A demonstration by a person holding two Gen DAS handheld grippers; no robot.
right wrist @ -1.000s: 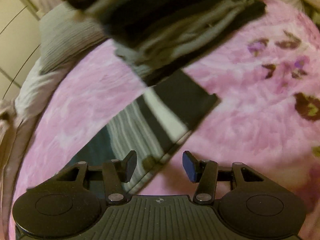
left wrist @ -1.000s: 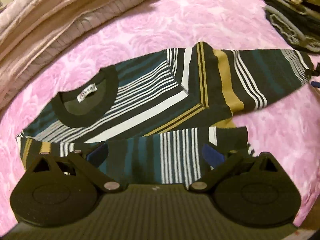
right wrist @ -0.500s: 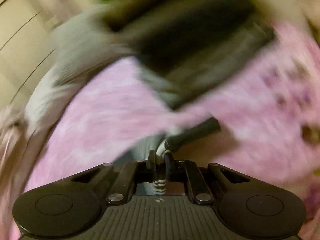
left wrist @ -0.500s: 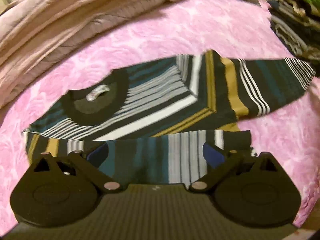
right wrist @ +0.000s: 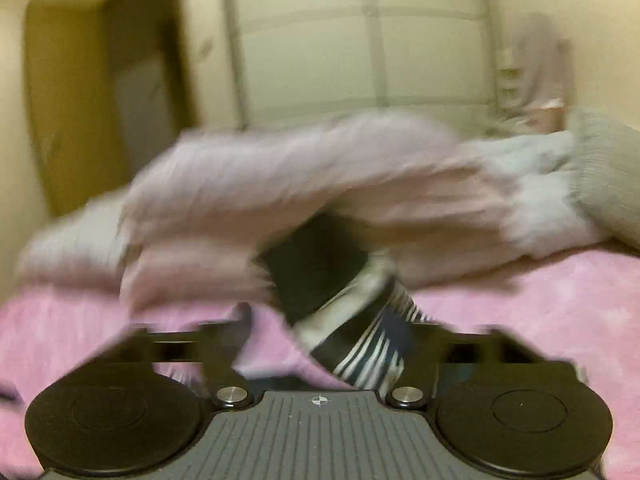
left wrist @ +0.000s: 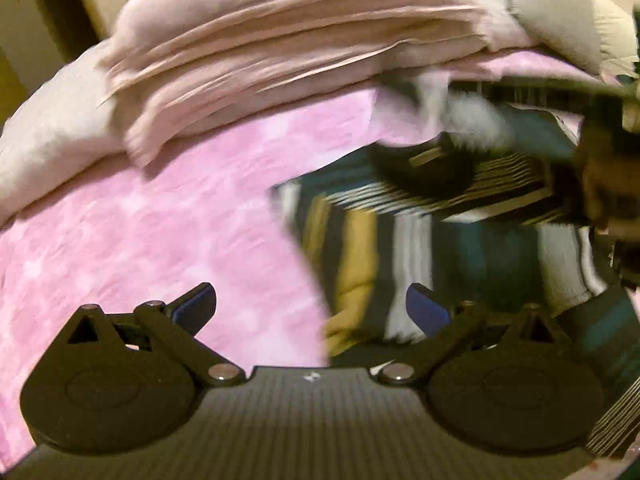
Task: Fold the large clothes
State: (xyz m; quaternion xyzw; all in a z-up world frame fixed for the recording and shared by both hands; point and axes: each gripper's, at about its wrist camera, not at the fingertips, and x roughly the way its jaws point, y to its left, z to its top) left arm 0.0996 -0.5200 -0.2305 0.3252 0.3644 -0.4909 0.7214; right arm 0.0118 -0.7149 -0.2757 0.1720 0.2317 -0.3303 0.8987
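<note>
The striped sweater (left wrist: 420, 240), dark with teal, white and mustard bands, lies on the pink blanket (left wrist: 160, 240), to the right in the left wrist view. Its black collar (left wrist: 424, 176) shows beyond. My left gripper (left wrist: 310, 306) is open at the sweater's left edge, one finger over the blanket and the other over the fabric. In the blurred right wrist view my right gripper (right wrist: 332, 324) stands open, and the sweater's sleeve (right wrist: 360, 340) with its black cuff (right wrist: 316, 268) lies between the fingers, against the right one. A blurred dark shape (left wrist: 600, 184) at the right edge is probably that gripper.
Folded pale pink bedding (left wrist: 280, 52) is piled along the far side of the blanket, with a grey pillow (left wrist: 560, 28) to its right. Beyond it the right wrist view shows a cream wall with closet panels (right wrist: 360, 40) and a dark doorway (right wrist: 132, 80).
My right gripper shut on the sleeve cuff, swung it up and across toward the sweater's body, and now stands open. My left gripper has shifted left to the sweater's edge, staying open.
</note>
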